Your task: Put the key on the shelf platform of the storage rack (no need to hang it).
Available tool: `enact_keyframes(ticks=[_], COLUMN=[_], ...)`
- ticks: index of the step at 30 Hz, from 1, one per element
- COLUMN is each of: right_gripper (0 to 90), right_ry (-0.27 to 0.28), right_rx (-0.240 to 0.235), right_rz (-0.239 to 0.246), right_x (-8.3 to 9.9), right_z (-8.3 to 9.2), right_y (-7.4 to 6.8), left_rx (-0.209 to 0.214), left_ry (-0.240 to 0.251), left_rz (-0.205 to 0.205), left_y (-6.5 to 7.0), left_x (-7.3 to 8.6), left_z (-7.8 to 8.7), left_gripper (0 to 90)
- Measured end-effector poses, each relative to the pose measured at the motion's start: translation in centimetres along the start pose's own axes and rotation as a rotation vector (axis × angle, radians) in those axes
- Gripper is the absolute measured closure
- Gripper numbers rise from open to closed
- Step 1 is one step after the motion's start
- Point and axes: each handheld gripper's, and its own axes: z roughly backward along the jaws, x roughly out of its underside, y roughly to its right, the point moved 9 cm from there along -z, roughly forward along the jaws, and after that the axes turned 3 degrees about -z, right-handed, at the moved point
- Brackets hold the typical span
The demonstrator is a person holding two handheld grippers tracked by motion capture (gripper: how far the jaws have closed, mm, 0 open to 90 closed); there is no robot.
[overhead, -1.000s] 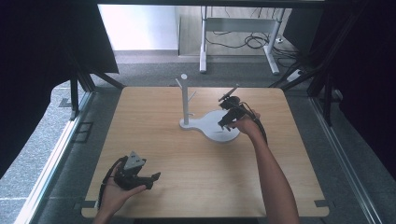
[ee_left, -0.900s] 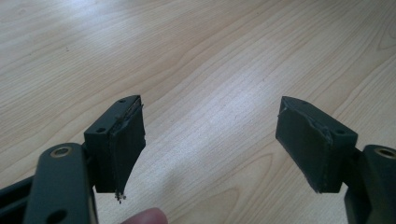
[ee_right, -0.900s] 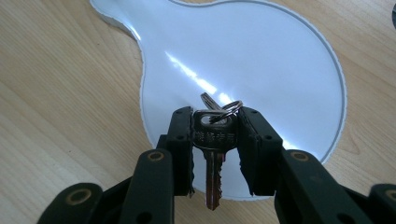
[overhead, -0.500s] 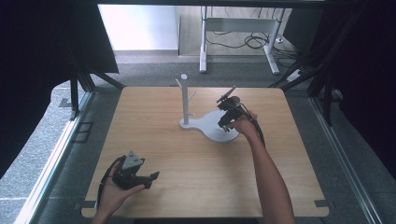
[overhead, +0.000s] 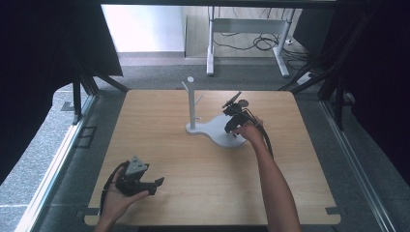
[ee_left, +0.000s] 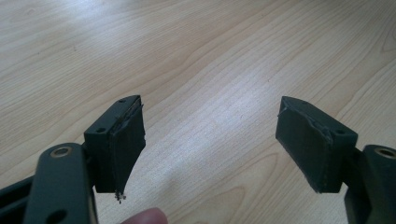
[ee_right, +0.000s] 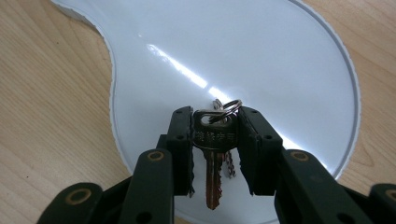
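Note:
My right gripper (ee_right: 215, 122) is shut on a bunch of keys (ee_right: 215, 140) on a metal ring, held just above the wide dish of the white stand's base (ee_right: 261, 51). In the high view the right gripper (overhead: 234, 124) points down over that base (overhead: 217, 135), right of the stand's upright post with pegs (overhead: 192, 99). My left gripper (overhead: 155, 186) rests in a hand at the table's front left. Its jaws stand wide apart over bare wood with nothing between them; one pad (ee_left: 122, 144) shows worn edges.
The wooden table (overhead: 159, 145) is ringed by a dark frame and black curtains on both sides. A desk frame and cables (overhead: 251, 41) lie on the floor beyond the far edge.
My right gripper has sunk a little toward the stand's base with the keys. The left hand has kept still.

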Motion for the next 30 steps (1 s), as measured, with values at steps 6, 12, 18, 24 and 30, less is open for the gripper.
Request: enact_keyframes(ticks=[6,12,18,24,30], right_gripper=[67.7,67.7,67.3,66.8,59.4], right_ry=[0.007,-0.001,-0.003,-0.009,0.007], right_rx=[0.001,-0.006,0.003,0.007,0.007], right_rz=[-0.012,-0.02,-0.008,0.001,-0.009], right_x=[0.3,0.5,0.4,0.4,0.2], right_z=[-0.7,-1.3,-1.8,-1.9,-1.6], right_y=[0.2,0.4,0.3,0.2,0.2], left_rx=[0.0,0.001,0.001,0.002,0.003], left_ry=[0.0,-0.003,-0.003,-0.001,-0.006], left_rz=[0.0,0.001,0.002,0.003,0.0], left_y=[0.0,0.1,0.0,0.0,0.1], left_x=[0.0,0.0,0.1,0.1,0.1], left_z=[0.0,-0.2,-0.2,-0.1,-0.2], left_gripper=[24.2,24.2,24.2,24.2,24.2])
